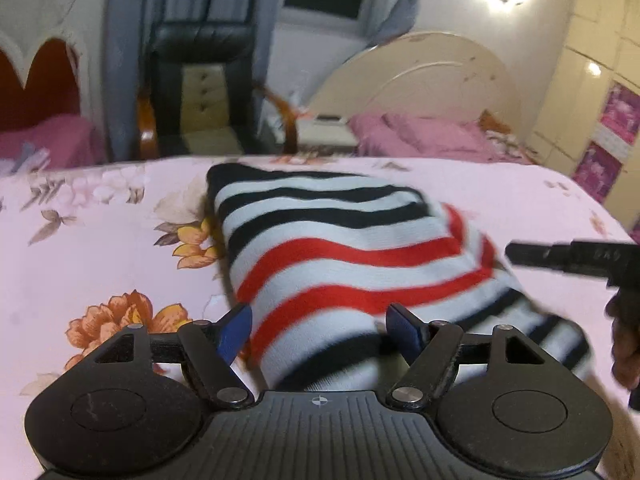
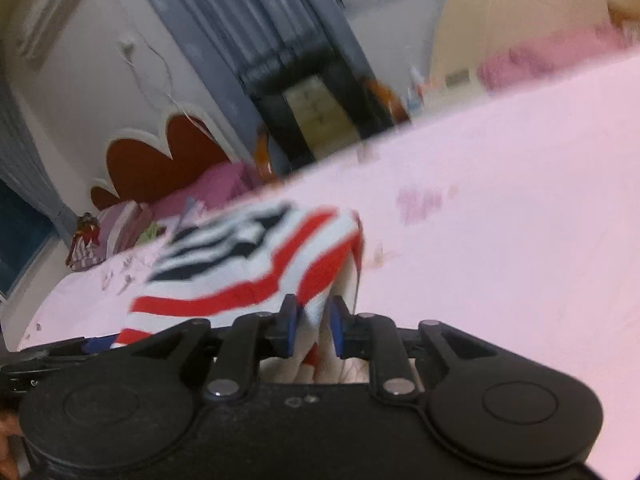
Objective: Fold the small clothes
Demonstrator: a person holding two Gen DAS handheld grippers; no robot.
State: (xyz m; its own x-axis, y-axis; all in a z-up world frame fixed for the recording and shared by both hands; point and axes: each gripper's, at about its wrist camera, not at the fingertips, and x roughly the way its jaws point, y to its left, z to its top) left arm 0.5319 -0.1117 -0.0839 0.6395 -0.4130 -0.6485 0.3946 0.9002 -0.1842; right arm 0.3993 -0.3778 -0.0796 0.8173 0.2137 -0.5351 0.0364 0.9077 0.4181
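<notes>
The striped garment (image 1: 340,264), a small knit piece in white, red and black bands, lies on the floral pink bedsheet (image 1: 100,240), bunched and partly doubled over itself. Nearest, the left gripper (image 1: 320,330) sits low over its near end with the jaws spread wide; the cloth passes between the blue pads but neither pad presses it, so nothing is held there. It looks placed to steady or take that end. The right gripper (image 2: 311,328) has its jaws drawn nearly together on a pinch of white-and-red fabric, and the cloth (image 2: 248,264) rises off the sheet from that grip, which suggests a corner is being carried over for a fold. From the left wrist view the long axis runs away from the camera and slightly leftward, red bands near, black bands at the far end, stripes lying across it. Beyond stand a black chair (image 1: 200,80) and a cream headboard (image 1: 420,76).
</notes>
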